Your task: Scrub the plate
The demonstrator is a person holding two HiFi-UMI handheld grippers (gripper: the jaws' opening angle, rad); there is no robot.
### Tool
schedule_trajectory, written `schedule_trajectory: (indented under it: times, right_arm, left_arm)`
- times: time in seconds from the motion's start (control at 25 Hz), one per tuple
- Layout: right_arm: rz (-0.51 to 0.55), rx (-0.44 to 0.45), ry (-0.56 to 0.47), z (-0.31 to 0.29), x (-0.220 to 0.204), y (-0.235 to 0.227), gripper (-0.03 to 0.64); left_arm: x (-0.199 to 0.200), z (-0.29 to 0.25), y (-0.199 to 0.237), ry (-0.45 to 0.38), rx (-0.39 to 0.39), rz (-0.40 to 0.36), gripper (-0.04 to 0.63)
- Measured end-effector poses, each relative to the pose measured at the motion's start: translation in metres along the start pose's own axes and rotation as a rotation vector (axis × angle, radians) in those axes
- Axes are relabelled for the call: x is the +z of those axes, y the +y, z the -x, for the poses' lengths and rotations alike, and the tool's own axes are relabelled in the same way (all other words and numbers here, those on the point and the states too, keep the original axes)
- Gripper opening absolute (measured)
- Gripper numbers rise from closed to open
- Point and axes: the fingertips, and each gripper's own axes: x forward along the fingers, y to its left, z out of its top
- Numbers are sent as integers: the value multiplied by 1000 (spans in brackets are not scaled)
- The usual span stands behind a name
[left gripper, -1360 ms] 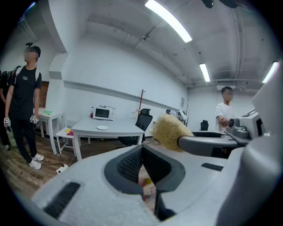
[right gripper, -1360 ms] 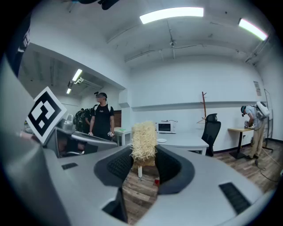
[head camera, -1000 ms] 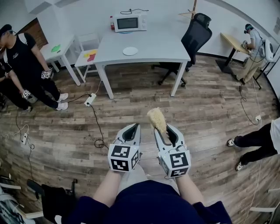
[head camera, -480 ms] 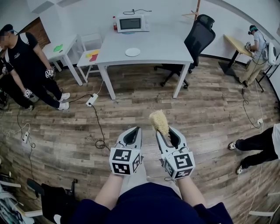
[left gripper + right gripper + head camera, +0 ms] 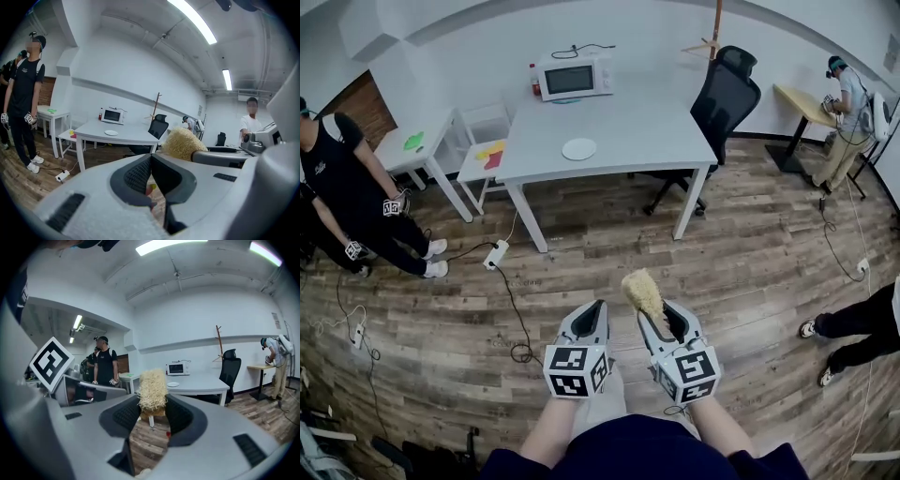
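A round white plate (image 5: 579, 149) lies on the white table (image 5: 647, 122) across the room, well away from both grippers. It also shows small in the left gripper view as the plate (image 5: 111, 132) and in the right gripper view as the plate (image 5: 173, 384). My right gripper (image 5: 656, 309) is shut on a straw-coloured scrubber (image 5: 642, 290), whose bristly head sticks up past the jaws; the right gripper view has the scrubber (image 5: 152, 389) clamped between the pads. My left gripper (image 5: 592, 307) is held beside it, jaws together with nothing between them.
A microwave (image 5: 575, 75) stands at the table's far end and a black office chair (image 5: 723, 98) at its right side. A power strip and cable (image 5: 496, 253) lie on the wood floor. A person (image 5: 352, 183) stands at left; others are at far right (image 5: 846, 89).
The table, plate and chair sit lower in the head view. Both grippers have dropped slightly in the picture, their hold unchanged. The person at left has shifted further left.
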Motion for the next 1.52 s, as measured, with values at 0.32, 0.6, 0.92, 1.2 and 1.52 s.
schedule_trajectory:
  times: [0.32, 0.6, 0.92, 1.2, 1.52]
  right_arm:
    - [-17, -35, -2, -117, 34, -39, 166]
    - [-11, -22, -16, -211, 72, -58, 166]
    - [-21, -30, -26, -292, 85, -75, 167]
    - [-41, -41, -8, -328, 90, -90, 167]
    - [-29, -28, 1, -376, 96, -125, 169]
  left_arm:
    - [46, -88, 79, 24, -4, 15, 18]
    - [94, -155, 145, 22, -8, 6, 18]
    - [117, -207, 196, 34, -14, -14, 18]
    - [128, -243, 222, 49, -14, -7, 18]
    - [138, -291, 244, 52, -3, 15, 18]
